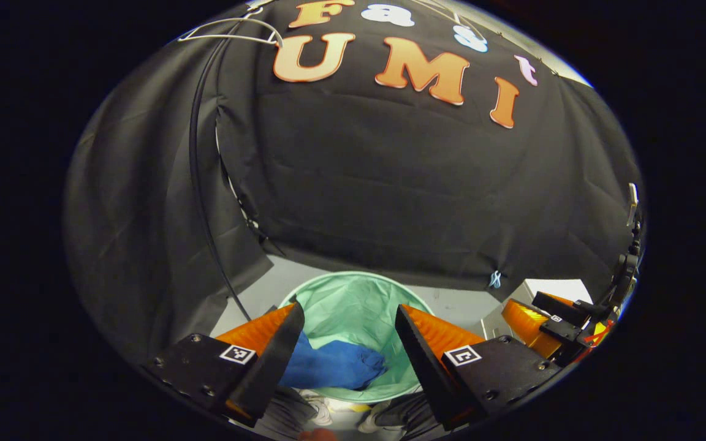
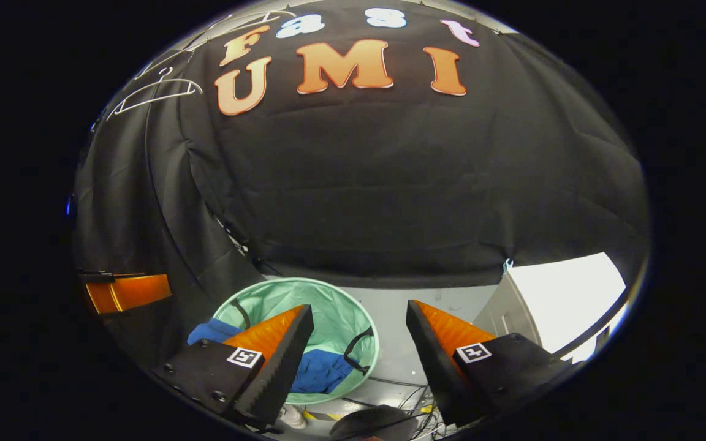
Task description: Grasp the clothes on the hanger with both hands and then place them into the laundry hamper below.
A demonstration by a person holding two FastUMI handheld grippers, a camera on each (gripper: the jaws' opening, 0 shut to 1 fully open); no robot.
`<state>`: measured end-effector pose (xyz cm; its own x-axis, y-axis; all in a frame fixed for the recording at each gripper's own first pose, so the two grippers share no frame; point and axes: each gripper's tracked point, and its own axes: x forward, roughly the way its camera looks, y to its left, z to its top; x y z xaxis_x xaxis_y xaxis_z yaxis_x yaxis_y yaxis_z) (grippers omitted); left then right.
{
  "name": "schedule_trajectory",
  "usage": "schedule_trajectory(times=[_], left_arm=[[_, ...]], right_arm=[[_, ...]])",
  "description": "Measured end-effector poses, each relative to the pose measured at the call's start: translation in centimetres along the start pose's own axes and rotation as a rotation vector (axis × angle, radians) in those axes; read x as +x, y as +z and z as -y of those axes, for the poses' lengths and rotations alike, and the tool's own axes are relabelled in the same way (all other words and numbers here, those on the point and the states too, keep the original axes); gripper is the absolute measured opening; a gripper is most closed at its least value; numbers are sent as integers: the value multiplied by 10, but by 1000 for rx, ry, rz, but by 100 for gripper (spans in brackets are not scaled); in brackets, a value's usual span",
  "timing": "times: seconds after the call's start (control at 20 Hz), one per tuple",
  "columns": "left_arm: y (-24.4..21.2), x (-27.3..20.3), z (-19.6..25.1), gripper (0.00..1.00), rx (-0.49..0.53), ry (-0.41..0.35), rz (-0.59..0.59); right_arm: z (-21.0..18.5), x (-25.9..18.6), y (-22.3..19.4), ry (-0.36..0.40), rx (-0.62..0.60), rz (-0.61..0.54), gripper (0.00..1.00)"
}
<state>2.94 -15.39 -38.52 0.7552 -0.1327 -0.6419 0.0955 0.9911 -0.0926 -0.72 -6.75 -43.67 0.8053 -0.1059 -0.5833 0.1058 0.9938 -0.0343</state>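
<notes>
The left gripper [image 1: 348, 321] is hovering above the hamper [image 1: 328, 291], its fingers spread wide and gripping nothing. The clothes [image 1: 334, 366], a blue bundle, are lying inside the hamper against its near wall. The right gripper [image 2: 359, 321] is also hanging with fingers wide apart and nothing between them, over the hamper's [image 2: 344, 300] right rim and the floor [image 2: 390, 318] beside it. A bare hanger [image 1: 230, 30] is hanging high up at the wall's left edge.

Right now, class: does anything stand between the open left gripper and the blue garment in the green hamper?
Nothing visible does. The left gripper hangs open above the green mesh laundry hamper, where the crumpled blue garment lies uncovered.
</notes>
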Motion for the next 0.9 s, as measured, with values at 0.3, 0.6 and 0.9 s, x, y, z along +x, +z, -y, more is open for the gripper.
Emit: schedule_trajectory(times=[0.3, 0.6, 0.9], left_arm=[[112, -56, -25, 97, 28, 55, 231], [205, -137, -42, 95, 19, 45, 427], [254, -198, -66, 94, -34, 7, 544]], right_arm=[[24, -65, 110, -7, -37, 195, 99], [40, -134, 190, -17, -61, 306, 100], [38, -161, 220, -13, -51, 358, 99]])
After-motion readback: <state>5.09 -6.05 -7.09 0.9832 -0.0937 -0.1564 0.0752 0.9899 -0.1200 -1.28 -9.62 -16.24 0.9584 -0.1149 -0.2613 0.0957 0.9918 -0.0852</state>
